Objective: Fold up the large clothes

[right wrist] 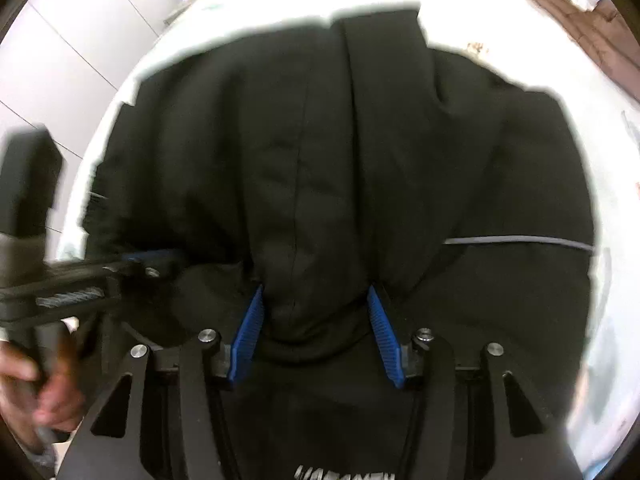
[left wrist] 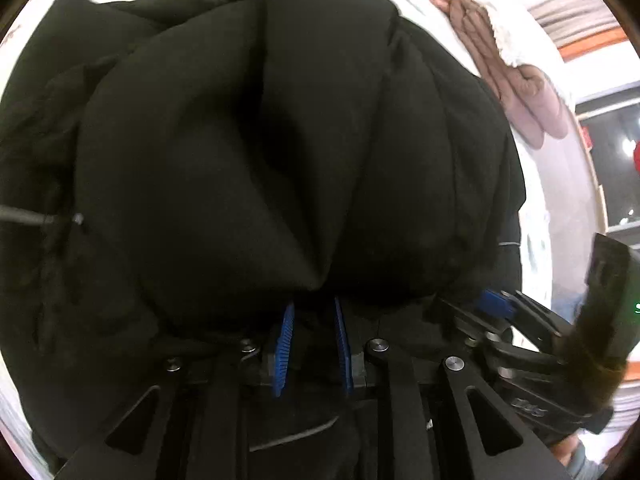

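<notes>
A bulky black jacket [left wrist: 280, 152] fills the middle of both views, spread over a white bed [right wrist: 600, 320] that shows only at the frame edges. At lower centre of the left view, the left gripper [left wrist: 314, 300] pinches a thin gathered edge of the jacket, its jaws narrow. At lower centre of the right view, the right gripper [right wrist: 316, 296] clamps a thicker bunch, its jaws half apart. The jacket looks partly doubled over, with more folds probably left.

The black jacket [left wrist: 248, 152] is matt, puffy cloth. Ribbed blue rubbery pads [right wrist: 250, 340] sit on matt black gripper frames with shiny metal bolts [left wrist: 378, 345]
</notes>
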Motion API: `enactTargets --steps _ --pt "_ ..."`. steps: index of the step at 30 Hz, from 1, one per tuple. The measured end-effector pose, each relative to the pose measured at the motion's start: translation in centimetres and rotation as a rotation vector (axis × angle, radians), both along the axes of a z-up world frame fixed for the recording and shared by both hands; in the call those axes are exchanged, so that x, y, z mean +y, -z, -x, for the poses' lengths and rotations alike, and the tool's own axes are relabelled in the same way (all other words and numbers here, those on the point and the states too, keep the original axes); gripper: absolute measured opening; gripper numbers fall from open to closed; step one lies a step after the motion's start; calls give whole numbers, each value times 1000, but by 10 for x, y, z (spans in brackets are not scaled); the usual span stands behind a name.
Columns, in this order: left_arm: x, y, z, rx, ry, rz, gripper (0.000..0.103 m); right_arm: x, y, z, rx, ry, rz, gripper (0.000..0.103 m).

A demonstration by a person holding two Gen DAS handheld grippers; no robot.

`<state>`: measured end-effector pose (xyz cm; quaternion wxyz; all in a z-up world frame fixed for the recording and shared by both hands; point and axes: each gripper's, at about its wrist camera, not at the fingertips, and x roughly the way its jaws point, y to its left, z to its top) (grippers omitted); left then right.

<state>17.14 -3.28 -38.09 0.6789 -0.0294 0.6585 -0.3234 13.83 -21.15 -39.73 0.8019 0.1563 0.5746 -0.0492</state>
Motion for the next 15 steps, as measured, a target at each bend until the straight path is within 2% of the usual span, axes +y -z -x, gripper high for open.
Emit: enactTargets --steps 3,5,8,10,15 --pt "-11 -4 9 -47 23 -1 21 -2 -5 -2 0 4 -10 55" --pt "-7 -24 21 -88 6 -7 21 -5 -12 4 3 2 -20 55" --pt "31 -57 49 -148 -11 -8 21 -21 -37 30 -26 42 -60 58" --pt "62 -67 53 -137 -43 -66 24 -31 -48 45 -25 77 -55 61" --pt "153 -68 72 -35 -200 -178 26 -57 -50 94 86 190 22 61"
